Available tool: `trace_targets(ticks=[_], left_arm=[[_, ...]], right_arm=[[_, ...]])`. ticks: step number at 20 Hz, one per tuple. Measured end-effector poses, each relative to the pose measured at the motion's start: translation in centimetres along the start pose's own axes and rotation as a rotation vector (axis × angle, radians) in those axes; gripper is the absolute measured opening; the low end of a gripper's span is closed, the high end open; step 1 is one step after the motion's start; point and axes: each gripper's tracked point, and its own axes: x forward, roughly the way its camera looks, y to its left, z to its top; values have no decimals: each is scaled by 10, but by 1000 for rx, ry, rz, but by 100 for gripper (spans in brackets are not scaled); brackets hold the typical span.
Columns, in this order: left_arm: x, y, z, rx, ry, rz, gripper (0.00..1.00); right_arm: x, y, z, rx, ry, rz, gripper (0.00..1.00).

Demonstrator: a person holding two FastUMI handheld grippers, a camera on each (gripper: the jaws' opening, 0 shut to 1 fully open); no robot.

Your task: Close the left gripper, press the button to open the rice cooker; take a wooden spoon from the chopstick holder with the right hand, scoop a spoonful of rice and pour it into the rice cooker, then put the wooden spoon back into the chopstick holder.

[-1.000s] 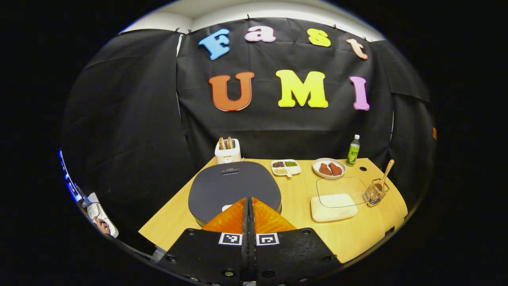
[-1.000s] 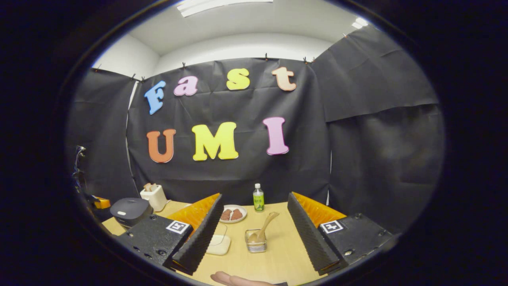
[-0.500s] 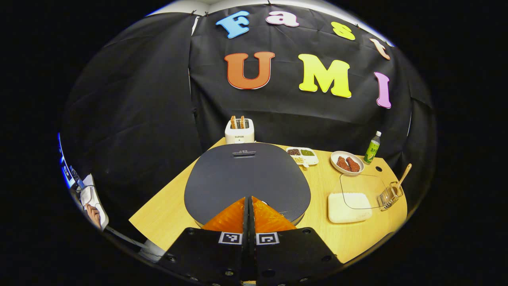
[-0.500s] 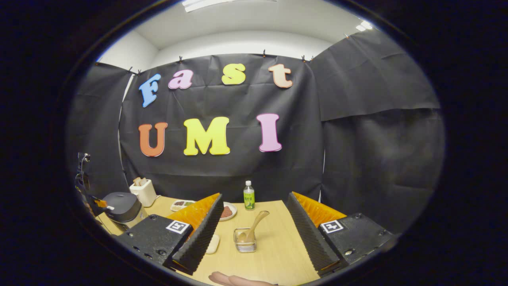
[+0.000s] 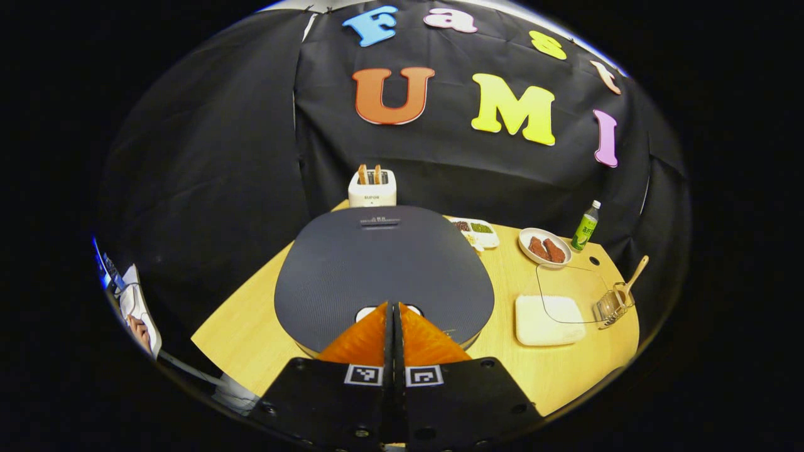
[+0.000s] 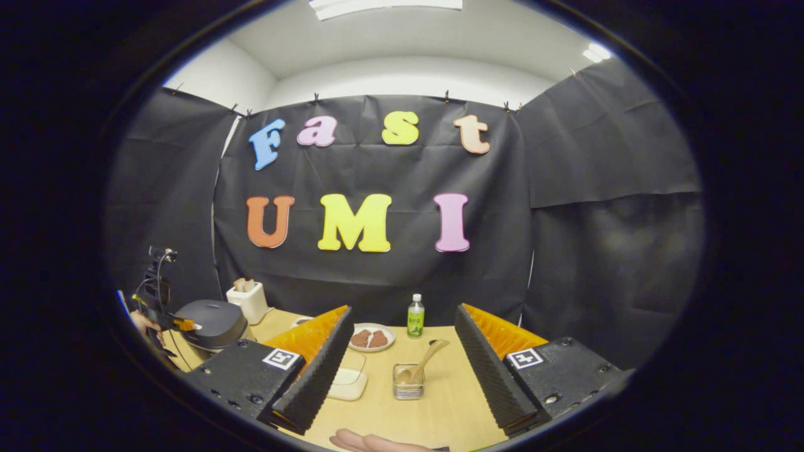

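Note:
The dark rice cooker [image 5: 383, 270] stands with its lid down right ahead in the left gripper view. My left gripper [image 5: 394, 305] is shut, with its tips over the cooker's white button [image 5: 366, 312] at the lid's near edge; whether they touch it I cannot tell. To the right, a wooden spoon [image 5: 633, 277] leans in the wire chopstick holder [image 5: 608, 306], beside a rice container [image 5: 548, 320]. In the right gripper view my right gripper [image 6: 403, 311] is open and holds nothing. The spoon [image 6: 426, 361] and holder [image 6: 408, 382] sit farther off between its fingers. The cooker [image 6: 210, 323] is at the left.
At the table's back stand a white toaster [image 5: 372, 187], a divided dish of beans [image 5: 475, 229], a plate of meat [image 5: 544, 247] and a green bottle [image 5: 585, 225]. A clear lid [image 5: 571, 290] leans on the rice container. A hand [image 6: 370, 441] shows at the bottom of the right gripper view.
My shut left gripper has moved forward and down onto the cooker's near edge, so the lid looms larger and the button shows beside its tips. The right gripper stays open, shifting slightly.

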Motion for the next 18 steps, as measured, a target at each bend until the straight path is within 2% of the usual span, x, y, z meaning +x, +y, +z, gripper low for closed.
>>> trace_targets(ticks=[2,5,8,11,14,17,18], left_arm=[[-2,0,-3,-59,17,-18,0],[-1,1,1,-80,-10,-14,0],[-1,1,1,-92,-18,18,0],[-6,0,3,-107,10,23,0],[-26,-6,25,-187,-89,-16,0],[-63,-5,50,-161,-205,4,0],[-69,-13,52,-139,-219,-11,1]], right_arm=[[-1,9,-6,-3,24,6,100],[-4,17,-7,6,31,27,100],[-1,3,-9,-9,23,-20,100],[1,0,-17,-2,38,-33,100],[4,-8,-32,12,80,-36,100],[10,-5,-44,24,108,-15,100],[12,-7,-45,23,109,-17,100]])
